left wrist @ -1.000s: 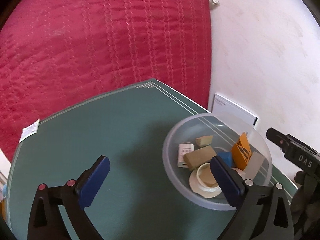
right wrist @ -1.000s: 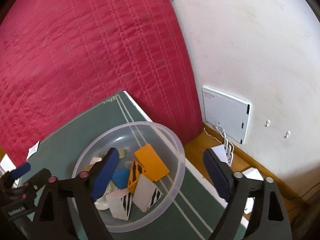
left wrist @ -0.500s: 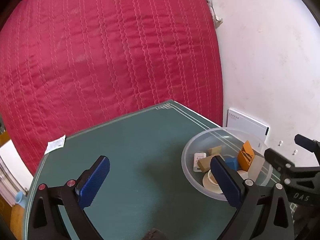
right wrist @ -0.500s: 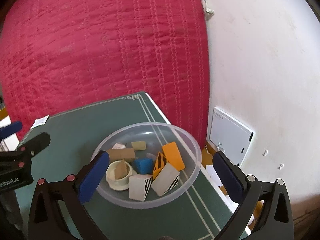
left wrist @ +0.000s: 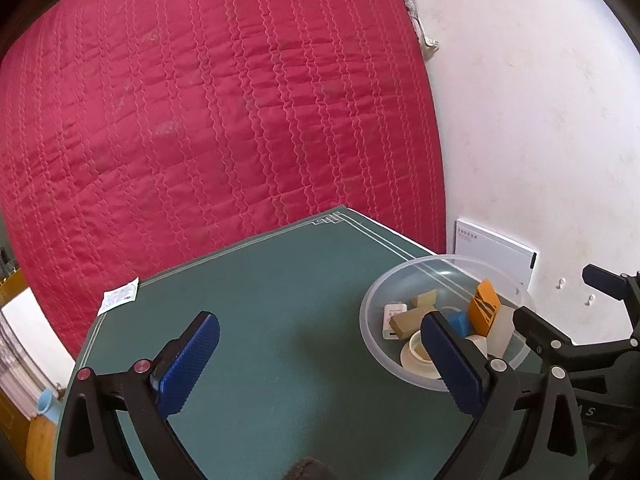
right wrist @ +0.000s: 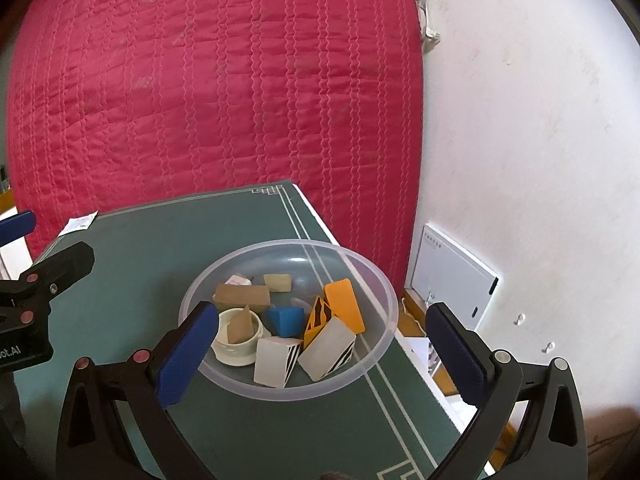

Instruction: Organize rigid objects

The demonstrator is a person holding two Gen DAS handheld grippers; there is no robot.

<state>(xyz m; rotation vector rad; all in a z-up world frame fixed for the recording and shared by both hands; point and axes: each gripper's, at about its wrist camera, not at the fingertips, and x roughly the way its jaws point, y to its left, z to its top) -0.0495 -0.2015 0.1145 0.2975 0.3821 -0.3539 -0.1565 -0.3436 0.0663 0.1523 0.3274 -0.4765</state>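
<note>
We are holding the left gripper (left wrist: 320, 364) and the right gripper (right wrist: 322, 354) wide apart, gripping nothing. Low in the frame, the blocks (right wrist: 286, 320) are all sitting inside the clear bowl (right wrist: 384, 292) on the tabletop (left wrist: 260, 300), bare beyond. That is suggesting either a finished gathering or an unpacking ahead.

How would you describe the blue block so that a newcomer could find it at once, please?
On the green table stands a clear bowl full of small blocks. The blue block lies near the bowl's middle, between the white cup and the orange block. It is the only blue piece there.
</note>
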